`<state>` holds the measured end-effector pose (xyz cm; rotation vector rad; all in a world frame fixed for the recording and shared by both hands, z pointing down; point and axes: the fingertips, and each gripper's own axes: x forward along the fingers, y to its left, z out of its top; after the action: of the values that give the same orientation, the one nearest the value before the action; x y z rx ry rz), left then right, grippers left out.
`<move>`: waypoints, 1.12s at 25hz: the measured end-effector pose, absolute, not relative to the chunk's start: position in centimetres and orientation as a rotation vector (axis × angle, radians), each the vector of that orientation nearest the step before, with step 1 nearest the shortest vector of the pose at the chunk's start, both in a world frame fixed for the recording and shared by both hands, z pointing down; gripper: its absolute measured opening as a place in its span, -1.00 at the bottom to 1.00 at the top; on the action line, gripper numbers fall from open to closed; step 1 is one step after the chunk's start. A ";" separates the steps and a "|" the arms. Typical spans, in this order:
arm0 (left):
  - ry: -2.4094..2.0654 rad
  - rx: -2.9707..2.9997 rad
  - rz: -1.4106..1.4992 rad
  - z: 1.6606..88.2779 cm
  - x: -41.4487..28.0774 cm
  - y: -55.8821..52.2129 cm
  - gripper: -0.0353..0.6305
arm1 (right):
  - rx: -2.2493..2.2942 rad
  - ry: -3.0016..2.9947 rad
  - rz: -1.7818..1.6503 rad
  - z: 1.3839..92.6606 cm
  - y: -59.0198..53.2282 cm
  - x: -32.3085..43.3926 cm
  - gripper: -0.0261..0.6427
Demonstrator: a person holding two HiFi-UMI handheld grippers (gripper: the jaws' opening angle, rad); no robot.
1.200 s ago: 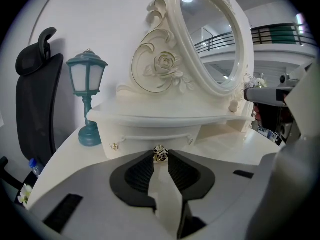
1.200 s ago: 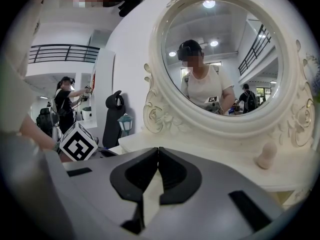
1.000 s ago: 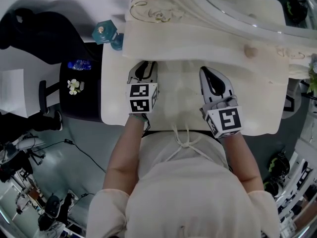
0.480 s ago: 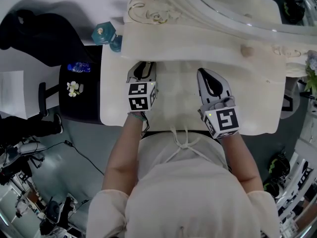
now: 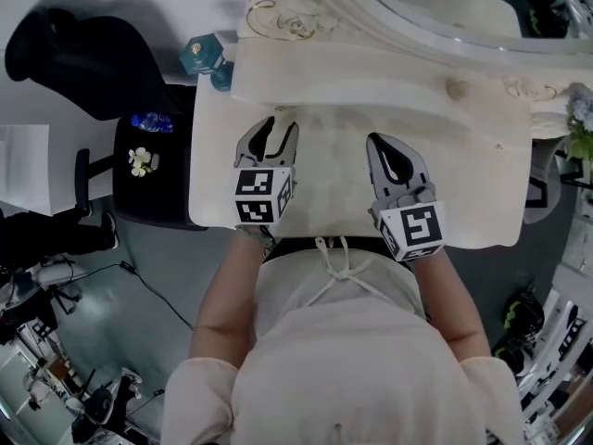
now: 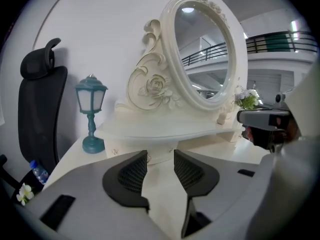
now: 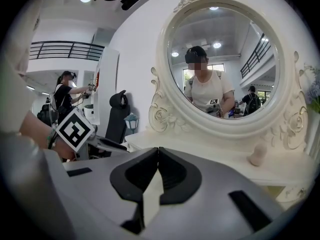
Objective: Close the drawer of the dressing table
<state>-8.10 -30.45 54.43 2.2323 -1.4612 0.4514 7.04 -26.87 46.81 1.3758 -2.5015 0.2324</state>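
Observation:
The cream dressing table (image 5: 482, 193) lies below me, its raised shelf (image 5: 371, 72) under the oval mirror (image 6: 205, 49). In the left gripper view a low drawer front (image 6: 122, 150) under that shelf looks flush with it. My left gripper (image 5: 276, 126) (image 6: 160, 154) hovers over the tabletop a little short of the shelf; its jaws have just been opening and nothing is between them. Beside it, my right gripper (image 5: 380, 145) (image 7: 158, 150) is shut, empty, over the tabletop.
A teal lantern lamp (image 5: 199, 58) (image 6: 91, 114) stands at the table's left back corner. A black chair (image 5: 83, 58) and a dark stool (image 5: 148, 170) with a bottle and flowers are to the left. A small cream figure (image 5: 457, 89) sits on the shelf's right.
My left gripper has drawn back from the shelf edge toward the person and lifted, and its jaws have spread apart. The right gripper has slid back slightly, still shut.

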 end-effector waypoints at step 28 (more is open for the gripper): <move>-1.431 2.788 0.225 32.3 -5.2 -25.9 -0.83 | 1.557 -2.630 -0.036 36.6 -25.7 9.2 -0.91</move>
<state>-5.16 -25.86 32.31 2.7877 -1.4312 0.2247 9.15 -25.72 36.65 1.5572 -2.6302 -0.0361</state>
